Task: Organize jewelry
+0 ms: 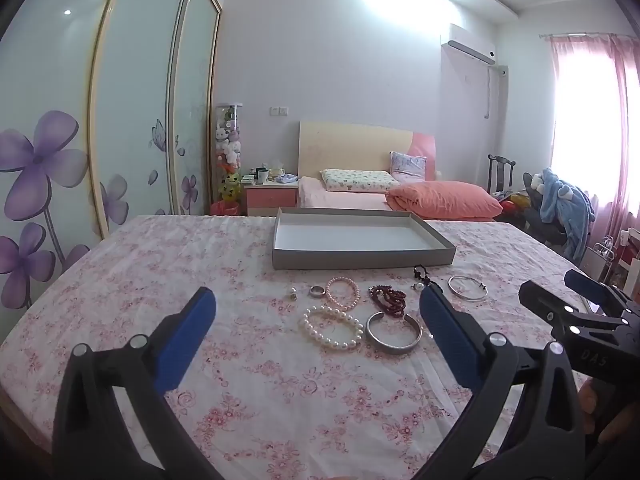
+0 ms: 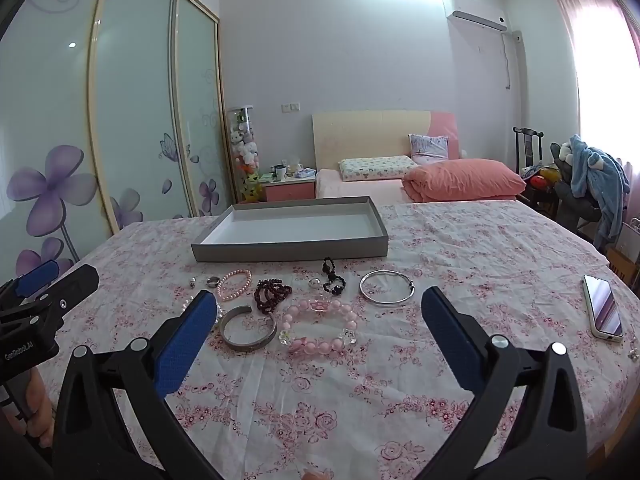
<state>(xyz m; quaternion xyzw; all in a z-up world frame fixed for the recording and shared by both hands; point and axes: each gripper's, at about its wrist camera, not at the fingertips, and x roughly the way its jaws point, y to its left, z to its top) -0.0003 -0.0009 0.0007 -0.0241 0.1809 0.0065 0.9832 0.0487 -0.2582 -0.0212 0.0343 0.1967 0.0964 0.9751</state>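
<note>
Tray [image 2: 290,249] on bench [image 2: 460,240], far side. Jewelry on bench in front of tray: ring [image 2: 213,280] left, small bead bracelet [image 2: 235,285] beside it, thin bangle [image 2: 386,287] right, cuff [image 2: 248,330] and big bead bracelet [image 2: 319,330] nearest. Phone [image 2: 603,311] far right. Bed [image 2: 400,184] behind bench.

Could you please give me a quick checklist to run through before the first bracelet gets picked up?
1. Left gripper open, holding nothing: ok.
2. Right gripper open, holding nothing: ok.
3. Grey tray upright on the table with free space: ok.
4. Pink bead bracelet between the right fingers' line, unobstructed: ok.
5. White pearl bracelet clear of the silver cuff: cannot tell, they lie very close.
6. Phone away from the jewelry: ok.
</note>
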